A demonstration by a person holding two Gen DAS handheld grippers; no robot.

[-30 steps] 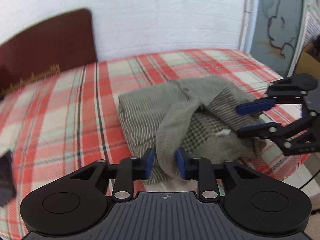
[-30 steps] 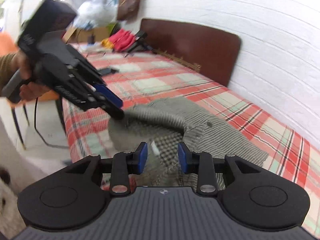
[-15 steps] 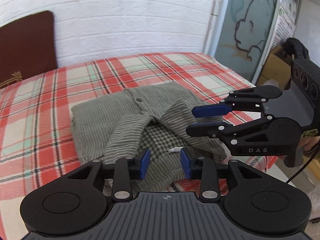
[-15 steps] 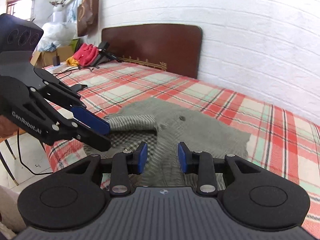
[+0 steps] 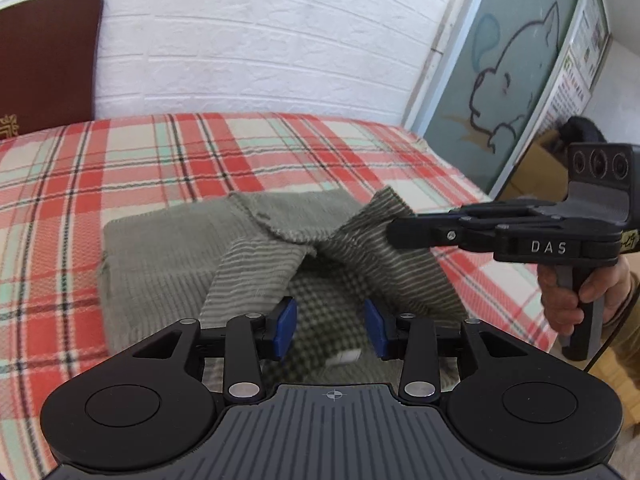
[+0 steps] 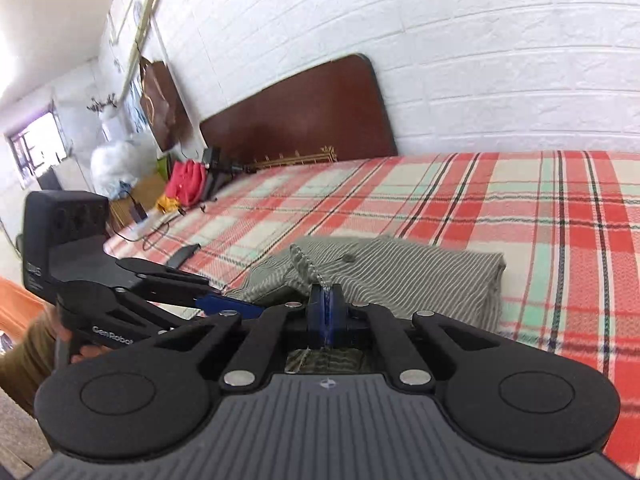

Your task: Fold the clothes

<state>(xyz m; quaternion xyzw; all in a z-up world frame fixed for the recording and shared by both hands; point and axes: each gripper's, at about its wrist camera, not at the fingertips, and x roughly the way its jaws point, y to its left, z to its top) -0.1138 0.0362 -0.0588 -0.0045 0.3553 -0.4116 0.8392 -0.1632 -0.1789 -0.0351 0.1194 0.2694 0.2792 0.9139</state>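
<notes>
Lying near the edge of a plaid bedspread [image 5: 168, 176], a grey striped shirt [image 5: 160, 256] fills the left wrist view, its checked lining exposed between two folded flaps. The left gripper [image 5: 330, 330] hangs over that lining with its jaws opening — the blue pads press on nothing. At the right, the right gripper [image 5: 404, 230] reaches in sideways, its tips against the raised right flap, a hand [image 5: 572, 292] on its handle.

From the right wrist, the right gripper [image 6: 326, 314] is clamped tight on a thin fold of the shirt [image 6: 400, 276] — cloth shows between the pads. A brown headboard [image 6: 296, 116] stands behind the bed.
</notes>
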